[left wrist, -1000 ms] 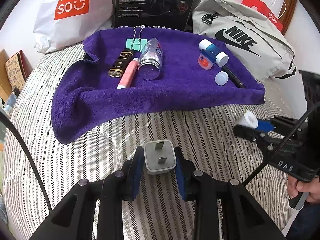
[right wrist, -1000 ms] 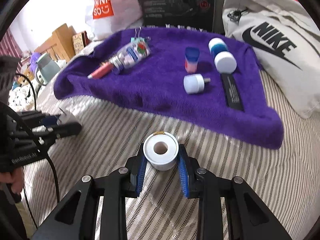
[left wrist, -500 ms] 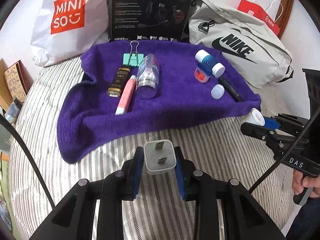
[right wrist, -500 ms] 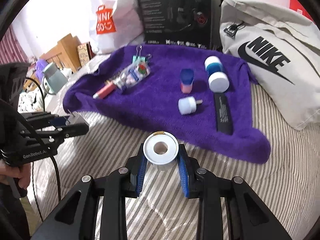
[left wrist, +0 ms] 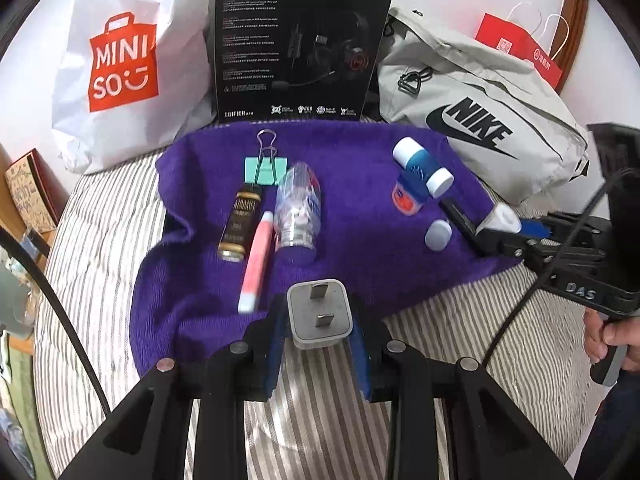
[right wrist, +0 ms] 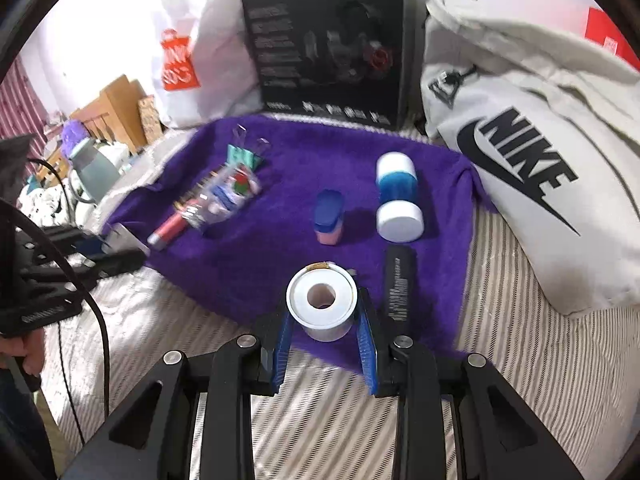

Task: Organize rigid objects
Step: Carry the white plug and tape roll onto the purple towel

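Gripping a white square plug-in charger (left wrist: 320,314) with two metal prongs facing us, our left gripper (left wrist: 318,334) sits at the lower centre of its frame, blue pads tight on both sides of the charger. We see it just over the near edge of the purple fleece towel (left wrist: 360,248) spread on the grey-striped bed cover (left wrist: 96,240).

Our right gripper (right wrist: 323,322) is clamped on a white roll of tape (right wrist: 322,304) with a round hole in its middle, at the lower centre of its frame, also over the towel's near edge.

On the towel, left of centre in the left wrist view, lie a mint binder clip (left wrist: 265,168), a dark gold-lettered tube (left wrist: 239,222), a pink pen-like stick (left wrist: 256,260) and a clear plastic bottle (left wrist: 298,212). Toward the right lie a blue bottle with white caps (left wrist: 422,164), a small blue-and-pink jar (left wrist: 408,198), a small white cap (left wrist: 438,234) and a flat black bar (right wrist: 398,284).

Along the top of the frame stand a white Miniso bag (left wrist: 120,68), a black headset box (left wrist: 300,40) and a grey Nike bag (left wrist: 480,120).
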A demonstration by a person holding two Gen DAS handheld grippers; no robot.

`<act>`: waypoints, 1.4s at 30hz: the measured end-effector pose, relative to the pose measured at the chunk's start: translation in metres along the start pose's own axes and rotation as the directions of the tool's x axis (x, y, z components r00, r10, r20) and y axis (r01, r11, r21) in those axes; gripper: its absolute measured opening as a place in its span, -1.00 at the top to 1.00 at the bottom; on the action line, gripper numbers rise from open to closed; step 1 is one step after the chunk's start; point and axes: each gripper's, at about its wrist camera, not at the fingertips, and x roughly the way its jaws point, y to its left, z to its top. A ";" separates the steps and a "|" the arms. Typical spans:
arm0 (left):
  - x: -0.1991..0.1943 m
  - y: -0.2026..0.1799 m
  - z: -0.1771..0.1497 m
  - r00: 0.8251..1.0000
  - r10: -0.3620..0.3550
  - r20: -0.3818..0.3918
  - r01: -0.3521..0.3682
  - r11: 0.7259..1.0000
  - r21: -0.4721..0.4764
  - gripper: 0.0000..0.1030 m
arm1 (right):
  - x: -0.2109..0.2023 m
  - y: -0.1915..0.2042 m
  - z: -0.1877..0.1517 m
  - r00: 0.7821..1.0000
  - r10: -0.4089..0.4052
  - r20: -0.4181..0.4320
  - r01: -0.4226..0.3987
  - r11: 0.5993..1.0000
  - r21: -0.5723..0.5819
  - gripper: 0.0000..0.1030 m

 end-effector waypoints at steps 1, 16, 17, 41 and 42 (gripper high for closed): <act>0.001 0.000 0.002 1.000 -0.003 0.004 0.003 1.000 -0.001 0.45 | 0.005 -0.004 0.001 1.000 -0.005 -0.015 0.005 1.000 0.003 0.43; 0.018 0.000 0.024 1.000 -0.029 -0.007 0.029 1.000 0.009 0.45 | 0.048 -0.009 0.003 0.993 0.004 -0.121 -0.006 1.000 -0.013 0.43; 0.019 -0.001 0.025 1.000 -0.030 -0.009 0.030 0.999 0.011 0.45 | 0.049 -0.010 0.004 0.993 0.008 -0.122 -0.009 1.000 -0.014 0.42; 0.057 -0.021 0.045 0.997 -0.037 -0.072 0.041 0.997 0.062 0.45 | 0.029 -0.022 -0.004 0.993 0.070 -0.093 -0.069 0.998 0.014 0.18; 0.059 -0.023 0.046 0.996 -0.036 -0.077 0.041 0.997 0.065 0.45 | 0.028 -0.022 -0.005 0.994 0.066 -0.091 -0.065 0.998 0.017 0.17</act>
